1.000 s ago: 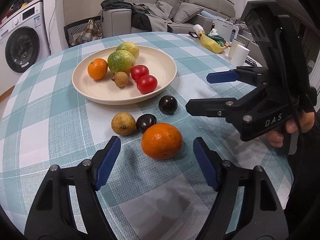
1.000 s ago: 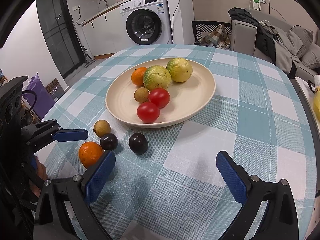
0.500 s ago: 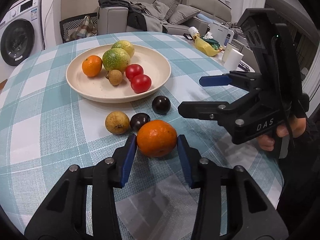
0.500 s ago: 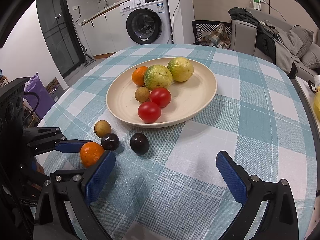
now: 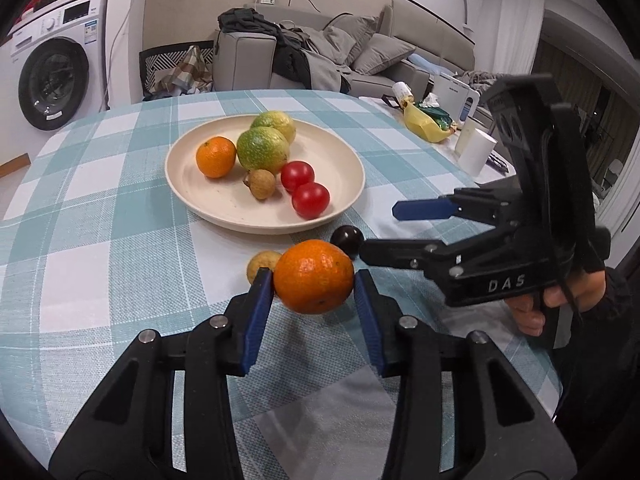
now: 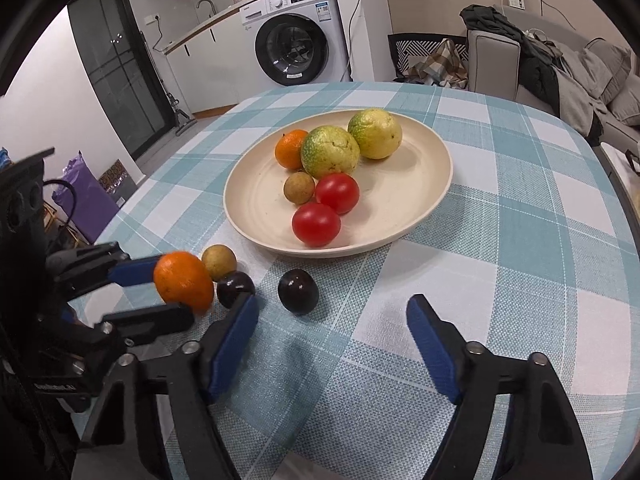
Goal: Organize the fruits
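Note:
My left gripper [image 5: 314, 288] is shut on a large orange [image 5: 313, 276] and holds it just above the tablecloth; the right wrist view shows the orange [image 6: 183, 280] lifted. A cream plate [image 5: 344, 160] holds a small orange, two green-yellow citrus, a brown longan and two red tomatoes. On the cloth near the plate lie a tan fruit [image 6: 219, 262] and two dark plums [image 6: 298, 291] [image 6: 235, 286]. My right gripper [image 6: 332, 332] is open and empty, just short of the plums.
A yellow bag [image 5: 426, 128], a white cup [image 5: 476, 152] and a box stand at the table's right edge. A sofa, a chair and a washing machine [image 6: 298, 52] lie beyond the table.
My left gripper closed around the large orange and lifted it off the cloth. My right gripper stayed open and moved slightly.

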